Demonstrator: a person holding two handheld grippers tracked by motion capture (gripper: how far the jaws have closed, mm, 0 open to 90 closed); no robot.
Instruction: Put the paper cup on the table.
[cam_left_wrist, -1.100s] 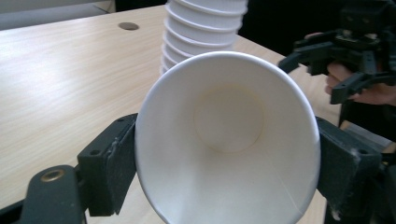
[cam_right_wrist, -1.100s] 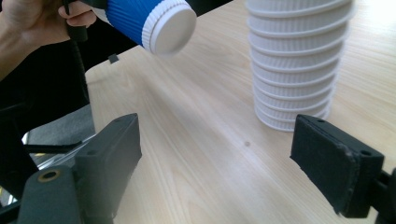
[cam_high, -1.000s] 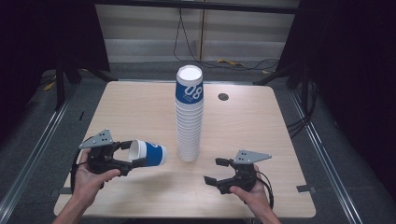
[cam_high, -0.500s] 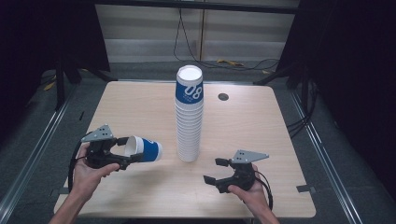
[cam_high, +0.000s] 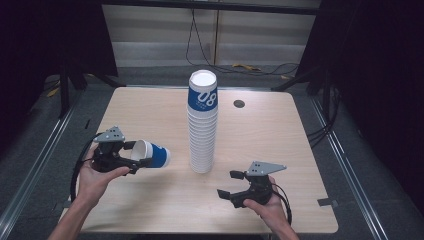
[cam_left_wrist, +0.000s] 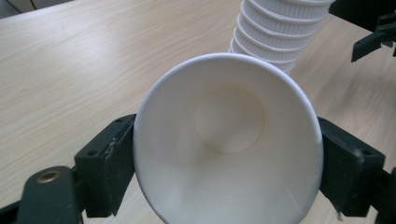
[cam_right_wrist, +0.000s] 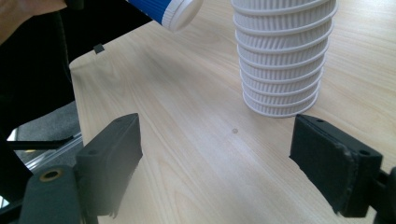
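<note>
From above, my left gripper (cam_high: 134, 159) holds a blue and white paper cup (cam_high: 150, 153) on its side over the pale wooden table (cam_high: 150, 105), left of the tall stack of white paper cups (cam_high: 202, 125). In the left gripper view, the jaws press the cup's rim on both sides. In the right gripper view, my right gripper (cam_right_wrist: 215, 163) has its jaws wide apart, holding nothing, near the stack's foot.

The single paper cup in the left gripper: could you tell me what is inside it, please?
Nothing: the cup shows a bare white wall and round bottom, held on its side by the left gripper. The table directly behind it is covered, as is the lowest part of the cup stack.
</note>
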